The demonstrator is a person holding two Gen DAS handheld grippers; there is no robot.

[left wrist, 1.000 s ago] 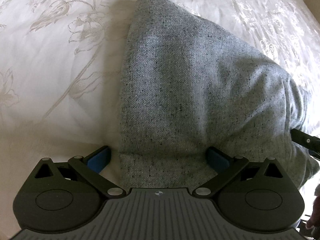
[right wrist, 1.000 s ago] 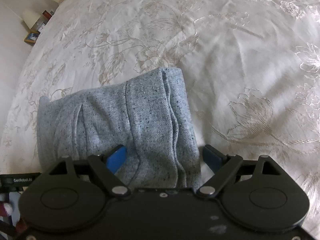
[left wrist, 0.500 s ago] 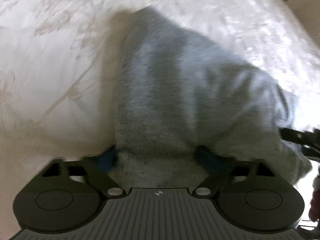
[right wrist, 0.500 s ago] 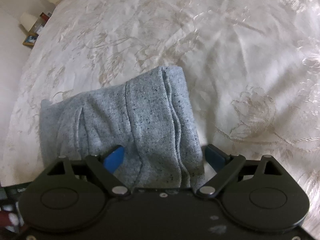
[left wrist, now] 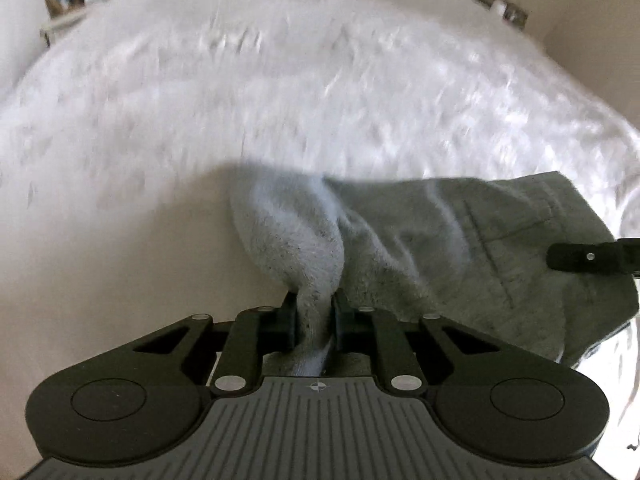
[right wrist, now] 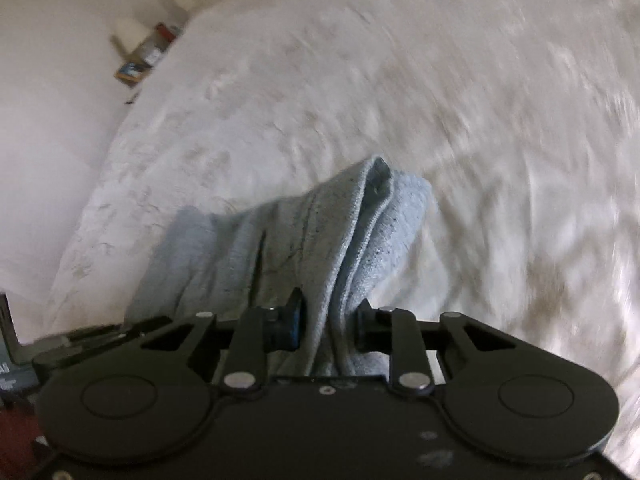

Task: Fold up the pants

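Grey knit pants (left wrist: pixel 420 240) were held above the white bedspread (left wrist: pixel 280 100), bunched at six o'clock. The closing left gripper (left wrist: pixel 316 320) and right gripper (right wrist: pixel 328 320) each pinched a fold, probably so one edge could be carried over.

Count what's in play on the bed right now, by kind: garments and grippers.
Grey pants: 1, bunched, near edge pinched at two spots.
Grippers: 2, left gripper and right gripper, each closing on a fold of the cloth.
White bedspread: 1, underneath.
Total: 4.
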